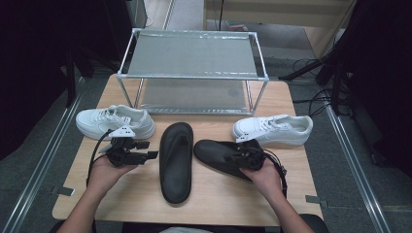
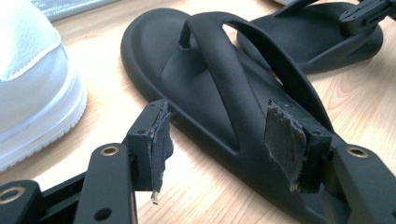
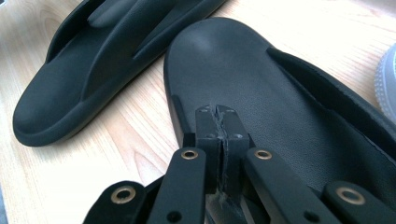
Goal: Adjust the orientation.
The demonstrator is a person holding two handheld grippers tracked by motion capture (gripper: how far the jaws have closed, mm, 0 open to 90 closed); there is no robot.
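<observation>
Looking down from the high view, two black sandals lie mid-table; the left sandal [image 1: 176, 162] runs its long axis from 12 to 6 o'clock, the right sandal [image 1: 223, 158] slants from 10 to 4 o'clock; the left gripper [image 1: 145, 154] sits just beside the left sandal, which lies at its 3 o'clock, jaws spread and empty, hand cupped low under the body; the right gripper [image 1: 240, 156] rests over the right sandal's heel end, jaws together; each hand is nearer its own sandal; a white sneaker [image 1: 114, 121] stands at 10 o'clock, another sneaker [image 1: 273, 129] at 2 o'clock, a metal rack [image 1: 192, 73] at 12 o'clock.
Left gripper view: the left gripper [image 2: 224, 140] stands wide, its worn pads [image 2: 280, 137] flanking the sandal's outer edge and thong strap [image 2: 224, 51] without pressing; the approach is nearly level with the table [image 2: 205, 186].
Right gripper view: the right gripper [image 3: 222, 123] is closed, pads meeting, apparently pinching the rim of the right sandal [image 3: 261, 88] at 6 o'clock, though the contact itself is hidden.
</observation>
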